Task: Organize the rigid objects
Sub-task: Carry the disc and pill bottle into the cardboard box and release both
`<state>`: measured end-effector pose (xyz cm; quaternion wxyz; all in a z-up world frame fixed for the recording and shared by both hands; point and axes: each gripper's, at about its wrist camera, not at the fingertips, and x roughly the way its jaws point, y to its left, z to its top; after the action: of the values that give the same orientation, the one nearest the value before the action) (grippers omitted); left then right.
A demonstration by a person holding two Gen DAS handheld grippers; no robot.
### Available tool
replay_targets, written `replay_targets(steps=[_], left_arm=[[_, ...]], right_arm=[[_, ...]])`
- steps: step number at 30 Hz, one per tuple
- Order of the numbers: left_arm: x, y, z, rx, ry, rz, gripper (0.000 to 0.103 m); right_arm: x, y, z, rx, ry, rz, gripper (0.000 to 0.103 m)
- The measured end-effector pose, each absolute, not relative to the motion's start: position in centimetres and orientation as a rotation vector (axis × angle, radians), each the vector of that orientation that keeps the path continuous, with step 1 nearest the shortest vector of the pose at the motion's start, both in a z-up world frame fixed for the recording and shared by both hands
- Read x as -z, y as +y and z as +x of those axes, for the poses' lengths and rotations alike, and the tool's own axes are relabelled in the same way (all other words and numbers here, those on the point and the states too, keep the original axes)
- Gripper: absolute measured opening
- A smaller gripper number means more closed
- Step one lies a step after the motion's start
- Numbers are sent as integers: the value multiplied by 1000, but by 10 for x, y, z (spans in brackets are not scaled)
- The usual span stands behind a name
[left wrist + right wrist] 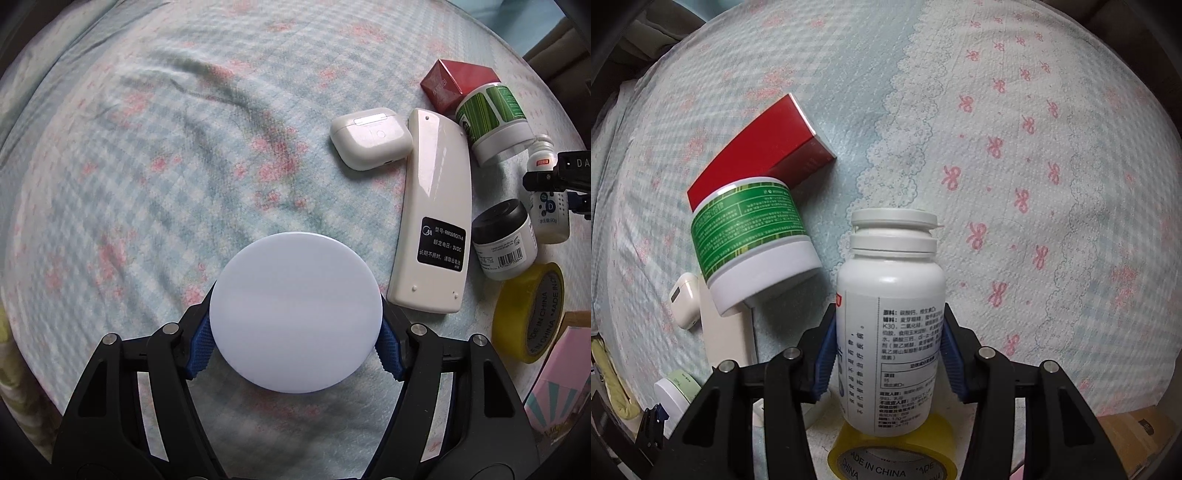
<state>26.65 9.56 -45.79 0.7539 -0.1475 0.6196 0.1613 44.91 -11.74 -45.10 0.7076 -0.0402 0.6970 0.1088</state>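
Two-handed sorting of small rigid items on a bed covered with a checked, flower-printed sheet. The left gripper was clenched on a round white disc-shaped lid or container, its blue finger pads pressed against opposite edges of the rim, the flat face turned toward the camera; whether the disc rested on the sheet or was lifted could not be told. The right gripper grasped a white supplement bottle by its lower body, cap pointing away from the fingers, so that the bottle's long axis ran straight along the line of the gripper.

The collected group lay to the right of the left gripper: a cream remote control face down with its long axis running away from the camera, a white earbud case just beside its far end, a green-labelled jar partly over a red box, a black-lidded jar and a roll of yellow tape. In the right wrist view the tape sat directly beneath the bottle's base.

The disc lay just beside the near end of the remote, so placing it probably required a short move rightward; the left hand was the nearer.
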Motion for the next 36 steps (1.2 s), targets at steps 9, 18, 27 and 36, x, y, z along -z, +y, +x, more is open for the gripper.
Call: replay_targets(steps=[9,18,27,36], left_arm=[[375,91,239,-245,1270,-259,68],[266,61,233,-36,1127,-71,68],[191,-31,230,153,1035,-12,68],[161,-178,231,321,1012,0,68]], right_arm=[[352,-130,404,-228,1452,-32,46],[225,-159,359,-213,1314,76,46],[152,-239,308,-177,1212,148,46],[147,-368,258,-101,1221,175,46]])
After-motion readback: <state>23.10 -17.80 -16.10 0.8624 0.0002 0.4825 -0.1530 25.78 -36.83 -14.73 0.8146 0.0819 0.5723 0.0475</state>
